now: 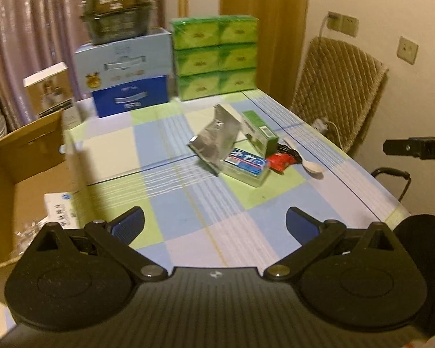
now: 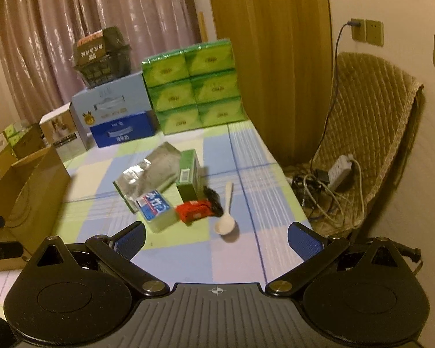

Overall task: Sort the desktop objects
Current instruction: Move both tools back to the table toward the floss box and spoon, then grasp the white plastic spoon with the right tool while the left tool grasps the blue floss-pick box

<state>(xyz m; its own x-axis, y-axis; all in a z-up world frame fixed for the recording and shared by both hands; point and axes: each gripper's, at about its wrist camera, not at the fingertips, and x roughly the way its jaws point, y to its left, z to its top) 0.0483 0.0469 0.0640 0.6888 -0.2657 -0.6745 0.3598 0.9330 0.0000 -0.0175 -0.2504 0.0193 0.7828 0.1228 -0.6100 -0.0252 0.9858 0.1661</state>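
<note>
A small heap lies mid-table on the checked cloth: a silver foil pouch [image 1: 214, 137] [image 2: 149, 174], a green carton [image 1: 259, 133] [image 2: 188, 178], a blue-labelled box [image 1: 246, 166] [image 2: 156, 207], a red packet [image 1: 279, 161] [image 2: 194, 208], a black item [image 2: 213, 200] and a white spoon [image 1: 313, 168] [image 2: 226, 217]. My left gripper [image 1: 214, 224] hovers open well short of the heap, nothing between its fingers. My right gripper [image 2: 216, 239] is open too, just in front of the spoon and the blue-labelled box.
An open cardboard box [image 1: 23, 156] [image 2: 29, 191] stands at the table's left edge. Stacked green tissue packs [image 1: 214, 55] [image 2: 192, 87], blue boxes [image 1: 127, 72] and a dark container [image 1: 116, 8] fill the back. A padded chair [image 1: 336, 87] [image 2: 368, 133] with a power strip [image 2: 339, 171] stands right.
</note>
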